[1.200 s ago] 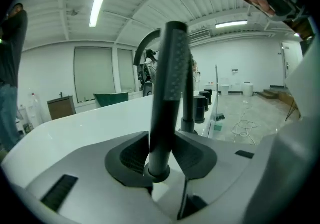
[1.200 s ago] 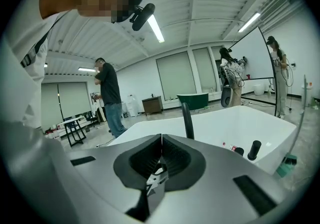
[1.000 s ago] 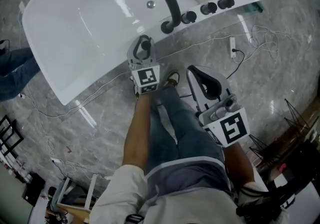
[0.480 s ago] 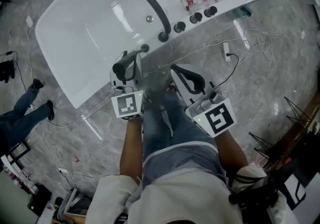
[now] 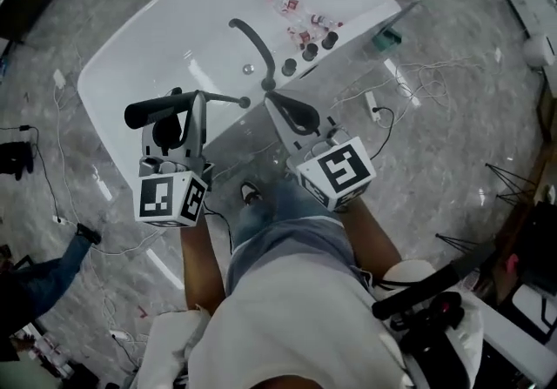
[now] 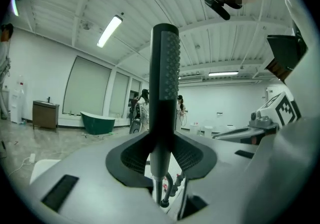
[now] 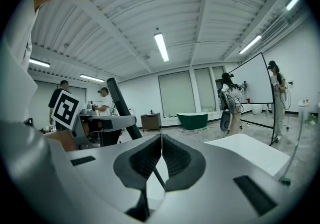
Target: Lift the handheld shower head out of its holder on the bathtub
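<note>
Bottles point(image 5: 300, 23) sit on the bathtub point(image 5: 157, 57) below; left gripper point(image 5: 181, 124) clamps the shower head point(image 6: 167, 67), right gripper point(image 7: 161, 154) closed.

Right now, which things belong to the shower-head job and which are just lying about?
Job: shower head clamped in left hand-held gripper, hose, bathtub.
Lying about: bottles on the bathtub, power strip, floor cables.

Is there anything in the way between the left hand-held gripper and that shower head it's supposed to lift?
Nothing visible stands between them. The left hand-held gripper is shut on the shower head at its handle and holds it up by the bathtub. Only its hose hangs below.
</note>
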### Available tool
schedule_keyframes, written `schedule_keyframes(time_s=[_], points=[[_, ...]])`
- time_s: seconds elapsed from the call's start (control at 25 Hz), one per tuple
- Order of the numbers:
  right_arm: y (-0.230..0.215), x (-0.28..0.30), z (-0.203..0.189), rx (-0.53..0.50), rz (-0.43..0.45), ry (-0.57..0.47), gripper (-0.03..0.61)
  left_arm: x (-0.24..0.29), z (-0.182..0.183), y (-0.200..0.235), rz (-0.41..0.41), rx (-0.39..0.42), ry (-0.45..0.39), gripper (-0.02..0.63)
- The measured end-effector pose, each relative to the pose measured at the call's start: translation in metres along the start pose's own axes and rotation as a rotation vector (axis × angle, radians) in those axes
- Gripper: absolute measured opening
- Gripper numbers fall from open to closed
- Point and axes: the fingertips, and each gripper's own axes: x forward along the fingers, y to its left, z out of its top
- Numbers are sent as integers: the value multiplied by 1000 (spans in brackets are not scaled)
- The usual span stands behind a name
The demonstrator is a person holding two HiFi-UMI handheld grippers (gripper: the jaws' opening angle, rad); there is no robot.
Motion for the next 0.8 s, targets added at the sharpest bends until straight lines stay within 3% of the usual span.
schedule_keyframes(time_s=[0.16, 0.36, 0.48, 0.8], points=[[59, -46, 55, -37, -18, -47, 18, -67, 84, -30, -47, 38, -75, 147], [137, -100, 80, -52, -41, -89, 18, -163, 152, -55, -104, 48, -185, 149], [163, -120, 87, -50, -63, -114, 18, -192, 162, -60, -116, 32, -181, 149], [168, -115, 91, -70, -100, -101, 17, -188, 141, -58, -142, -5, -126, 147]])
